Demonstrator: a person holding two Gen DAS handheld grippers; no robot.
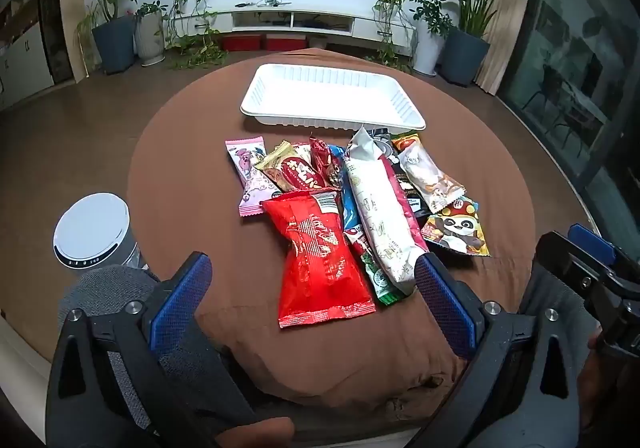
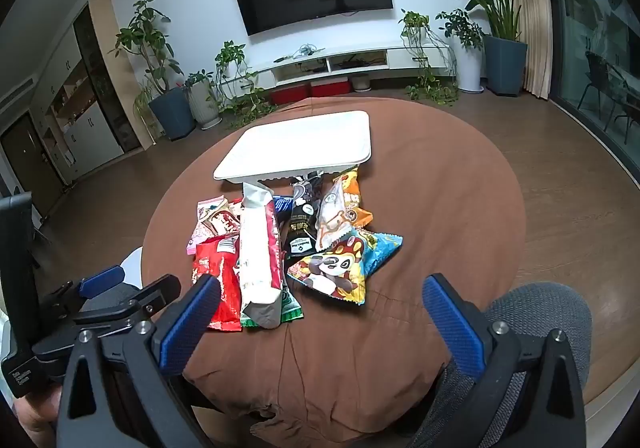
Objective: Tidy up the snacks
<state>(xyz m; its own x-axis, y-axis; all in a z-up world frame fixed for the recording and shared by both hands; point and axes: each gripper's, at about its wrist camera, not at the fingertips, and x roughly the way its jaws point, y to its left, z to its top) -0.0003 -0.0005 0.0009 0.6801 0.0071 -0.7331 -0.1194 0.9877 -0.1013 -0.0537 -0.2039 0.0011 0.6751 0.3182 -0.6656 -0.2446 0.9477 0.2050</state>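
A pile of snack packets lies on a round brown-clothed table [image 1: 500, 175]. It includes a red bag [image 1: 320, 252], a long white and red packet [image 1: 380, 215], a panda packet [image 1: 458, 230] and a pink packet [image 1: 250, 175]. An empty white tray [image 1: 332, 95] sits behind the pile. My left gripper [image 1: 314, 288] is open, its fingers on either side of the red bag's near end, above it. My right gripper [image 2: 320, 312] is open and empty, just short of the panda packet [image 2: 340, 268] and the white packet [image 2: 258, 260]. The tray [image 2: 300, 147] also shows there.
A grey chair back [image 2: 540, 312] stands at the table's near edge. A white round-lidded bin [image 1: 92, 232] stands on the floor to the left. Potted plants [image 1: 114, 27] and a TV cabinet [image 1: 296, 19] line the far wall.
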